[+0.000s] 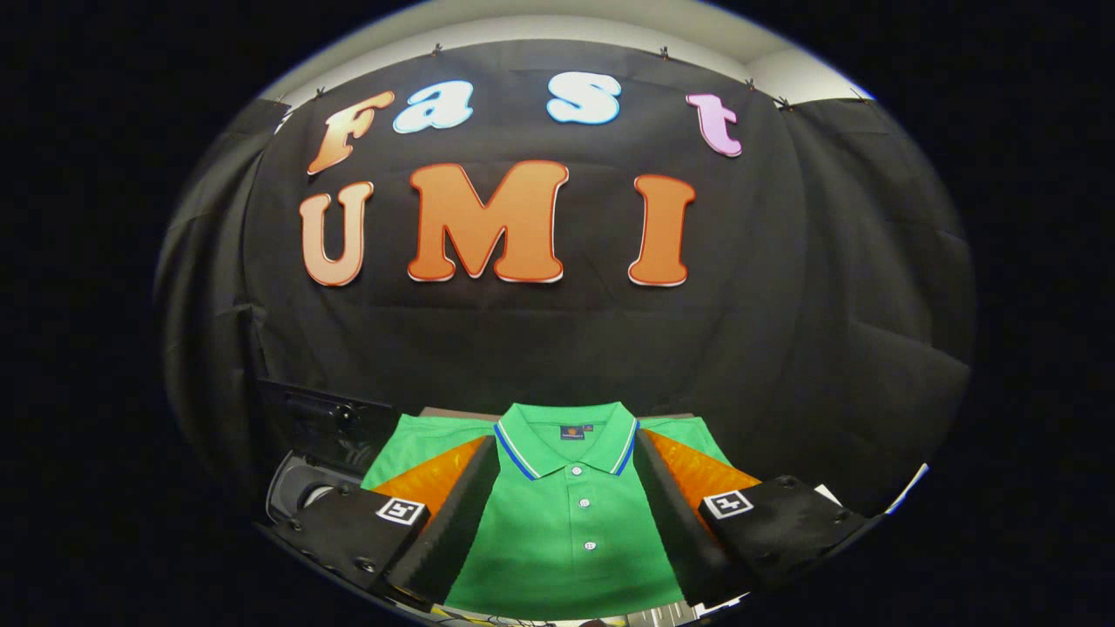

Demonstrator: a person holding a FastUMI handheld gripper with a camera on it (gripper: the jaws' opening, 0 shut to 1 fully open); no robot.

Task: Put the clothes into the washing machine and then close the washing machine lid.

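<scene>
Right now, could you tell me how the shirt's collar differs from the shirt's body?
The collar has blue and white striped edges; the body is plain. The collar lies beyond the open gripper; the body lies between the jaws, carrying the white buttons. Both are green.

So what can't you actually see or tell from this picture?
- Green polo shirt: its sleeves lie behind the two fingers of the open gripper, and its hem is cut off at the bottom.
- Washing machine: mostly hidden behind the near finger; its raised lid is dark against the wall.
- Collar label: too small.
</scene>
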